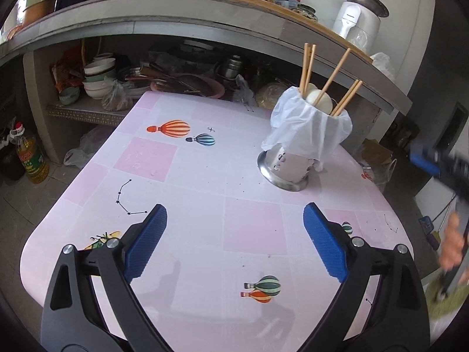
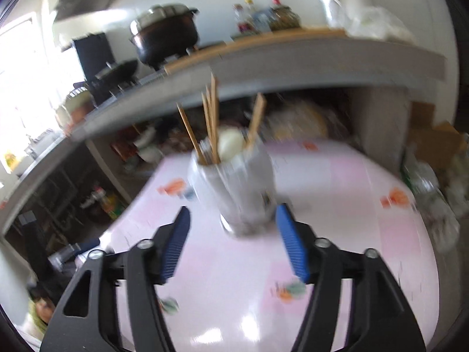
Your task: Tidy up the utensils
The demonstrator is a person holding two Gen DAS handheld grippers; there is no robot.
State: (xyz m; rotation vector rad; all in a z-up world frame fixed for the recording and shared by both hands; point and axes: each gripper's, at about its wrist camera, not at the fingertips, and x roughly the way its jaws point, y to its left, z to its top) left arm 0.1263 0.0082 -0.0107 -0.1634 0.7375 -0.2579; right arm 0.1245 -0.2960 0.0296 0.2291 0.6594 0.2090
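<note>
A steel utensil holder (image 1: 288,167) draped in a white plastic bag (image 1: 307,130) stands on the pink table (image 1: 205,205), right of centre. Several wooden chopsticks (image 1: 337,76) and a pale spoon bowl (image 1: 318,99) stick out of its top. My left gripper (image 1: 234,240) hovers over the near part of the table, open, with nothing between its blue pads. In the blurred right wrist view my right gripper (image 2: 233,240) is open too, and the holder (image 2: 240,187) with chopsticks (image 2: 212,123) stands just beyond its fingertips. The right gripper also shows in the left wrist view as a blur (image 1: 439,167) at the right edge.
A concrete counter (image 1: 176,20) with pots, bottles and a white appliance (image 1: 356,20) runs behind the table. The shelf below holds stacked bowls (image 1: 98,76) and pans. An oil bottle (image 1: 29,158) stands on the floor at the left. A hand (image 1: 453,243) shows at the right edge.
</note>
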